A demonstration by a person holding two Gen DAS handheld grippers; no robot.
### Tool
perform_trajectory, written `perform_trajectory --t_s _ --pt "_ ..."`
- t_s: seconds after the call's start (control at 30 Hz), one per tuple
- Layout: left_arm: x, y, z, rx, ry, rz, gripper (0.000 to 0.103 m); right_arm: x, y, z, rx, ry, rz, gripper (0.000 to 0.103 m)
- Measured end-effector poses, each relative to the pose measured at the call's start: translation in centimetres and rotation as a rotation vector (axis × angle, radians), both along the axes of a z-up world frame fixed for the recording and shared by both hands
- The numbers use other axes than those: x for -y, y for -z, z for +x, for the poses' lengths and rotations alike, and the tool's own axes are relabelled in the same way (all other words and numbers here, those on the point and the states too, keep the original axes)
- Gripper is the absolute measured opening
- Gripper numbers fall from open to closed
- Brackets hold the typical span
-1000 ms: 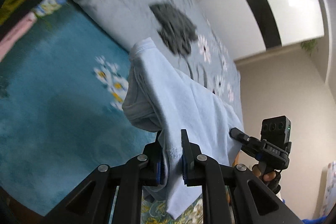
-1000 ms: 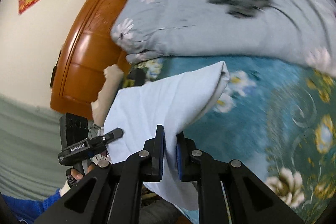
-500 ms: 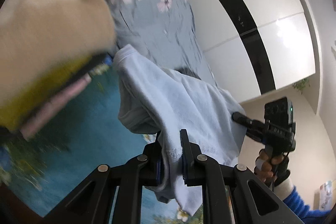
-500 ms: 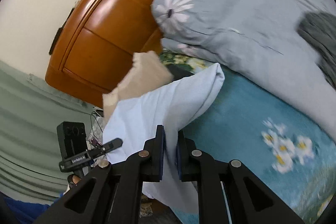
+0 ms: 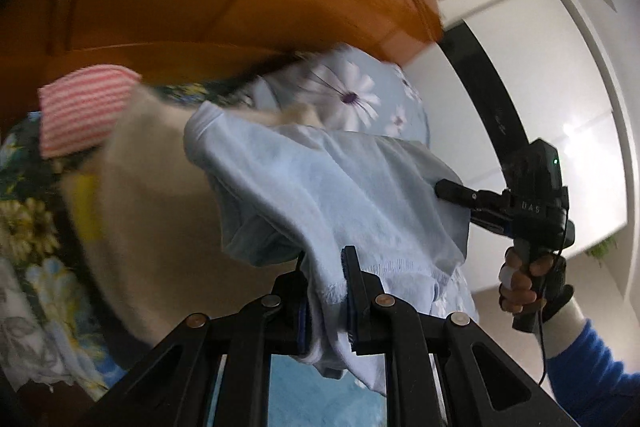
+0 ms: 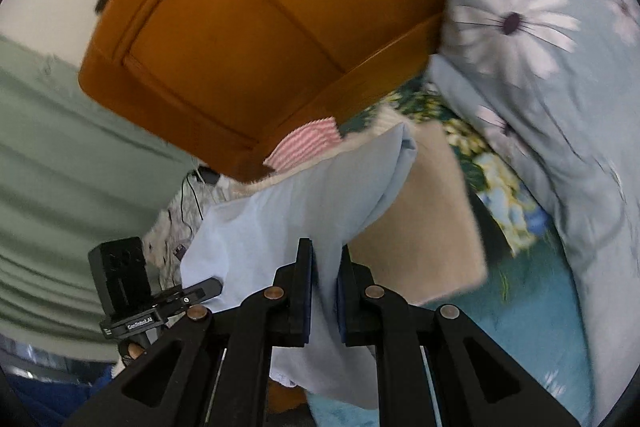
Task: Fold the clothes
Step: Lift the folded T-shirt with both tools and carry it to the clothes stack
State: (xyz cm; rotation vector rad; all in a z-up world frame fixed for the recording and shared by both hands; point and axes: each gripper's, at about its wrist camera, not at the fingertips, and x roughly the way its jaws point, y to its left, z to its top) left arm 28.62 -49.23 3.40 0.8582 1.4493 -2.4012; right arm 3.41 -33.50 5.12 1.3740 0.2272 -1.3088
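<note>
A light blue garment [image 5: 344, 187] hangs folded in the air between both grippers. My left gripper [image 5: 326, 291] is shut on one edge of it, with cloth bunched between the pads. My right gripper [image 6: 325, 275] is shut on the other edge of the light blue garment [image 6: 304, 211]. Each view shows the opposite gripper: the right gripper [image 5: 452, 189] at the cloth's right side, the left gripper [image 6: 208, 287] at its lower left. The garment floats just above a beige folded cloth [image 6: 424, 227] and a red-striped cloth [image 5: 84, 107].
An orange wooden headboard [image 6: 248, 27] fills the background. A grey-blue daisy-print pillow [image 6: 532, 39] lies to the right. The teal flowered bedspread [image 6: 532, 339] is below. A green curtain [image 6: 44, 155] hangs at left. A hand and blue sleeve [image 5: 580, 359] hold the right gripper.
Both grippers have swung with the blue garment from over the open bedspread toward the headboard, now over the stacked beige and striped cloths. Both grips stayed shut.
</note>
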Motion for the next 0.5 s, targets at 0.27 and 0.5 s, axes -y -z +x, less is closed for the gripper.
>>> perform_trajectory --t_s 0.27,0.5 --pt "2.5 3.4 1.0 0.028 -0.065 0.048 0.016 7.7 3.9 0.3 -0.013 -0.130 0.086 0.010" --pt "2.1 5.5 0.2 0.065 -0.050 0.061 0.019 8.0 8.0 -1.4 0.008 -0.087 0.147 0.010"
